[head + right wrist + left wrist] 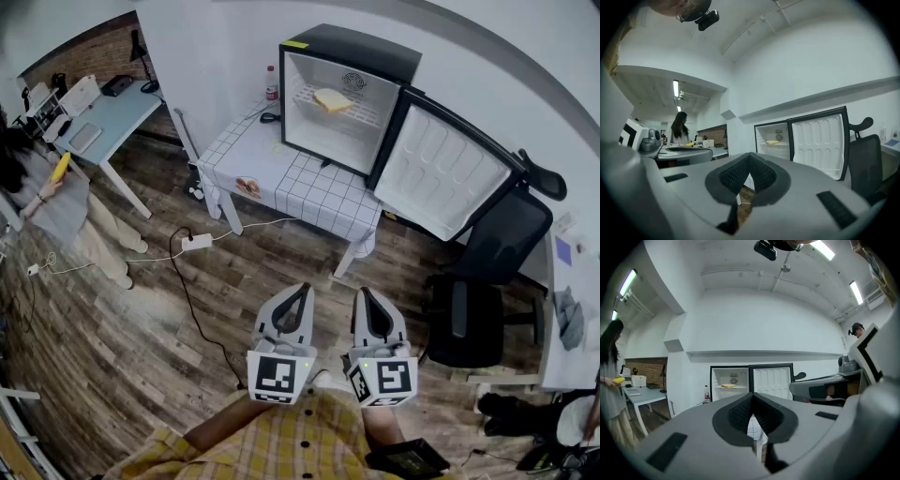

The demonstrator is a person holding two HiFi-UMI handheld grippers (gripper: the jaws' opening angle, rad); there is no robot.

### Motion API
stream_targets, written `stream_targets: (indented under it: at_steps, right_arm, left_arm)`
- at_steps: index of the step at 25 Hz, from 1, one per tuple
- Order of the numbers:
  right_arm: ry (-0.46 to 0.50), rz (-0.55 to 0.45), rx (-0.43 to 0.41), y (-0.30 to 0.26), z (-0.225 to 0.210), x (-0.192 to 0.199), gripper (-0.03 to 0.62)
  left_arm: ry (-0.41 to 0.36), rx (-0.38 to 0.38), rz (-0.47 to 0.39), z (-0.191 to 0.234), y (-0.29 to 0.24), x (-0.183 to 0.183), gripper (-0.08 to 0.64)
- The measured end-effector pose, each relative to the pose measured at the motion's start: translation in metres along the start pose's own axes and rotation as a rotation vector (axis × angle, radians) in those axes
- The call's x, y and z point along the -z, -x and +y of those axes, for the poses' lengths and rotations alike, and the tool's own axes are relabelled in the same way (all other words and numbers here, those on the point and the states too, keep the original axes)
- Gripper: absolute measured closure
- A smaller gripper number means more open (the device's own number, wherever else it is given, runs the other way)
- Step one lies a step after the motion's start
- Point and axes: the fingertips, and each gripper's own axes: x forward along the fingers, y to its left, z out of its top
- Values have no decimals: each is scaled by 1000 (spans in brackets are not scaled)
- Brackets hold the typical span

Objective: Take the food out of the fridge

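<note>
- Food [333,100]: a pale yellow slice, lying flat on the white wire shelf [361,111] in the upper part of the fridge; at 12 o'clock in the head view, well apart from both grippers. Also seen in the left gripper view [728,386] and the right gripper view [772,142].
- Small black fridge [352,54]: white inside, standing on the tabletop; its door [450,169] is swung wide open toward 2 o'clock.
- Tabletop [314,192]: covered with a white checked cloth.
- Bottle [272,82]: upright on the tabletop just beside the fridge, on its 9 o'clock side.
- The left hand-held gripper [302,287]: at 6 o'clock, held level, jaws clenched together with nothing between them [752,395].
- The right hand-held gripper [364,292]: just beside the left one, held level, jaws likewise clenched on nothing [750,155].
- Black office chair [487,272]: at 3 o'clock, below the open door.
- Person [56,202]: at 9 o'clock, holding a yellow object [60,167], beside a second desk [108,117].
- White power strip [197,241]: on the wooden floor [112,337], with a cable.
</note>
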Motion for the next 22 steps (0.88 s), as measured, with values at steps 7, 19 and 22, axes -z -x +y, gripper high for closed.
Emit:
stream_targets:
  at_steps: [7,19,22]
  right_arm:
    - [-21,-12,-17,-2,-12,-2,586]
    - [-35,1,-34,8,-63,2,586]
    - [-36,6,-38,12,-82,6,586]
  left_arm:
    - [-3,1,-1,-8,-12,1,554]
    - [-13,-36,12,-44,-40,-1,554]
    - [-14,-50,22,-59,-48,3,554]
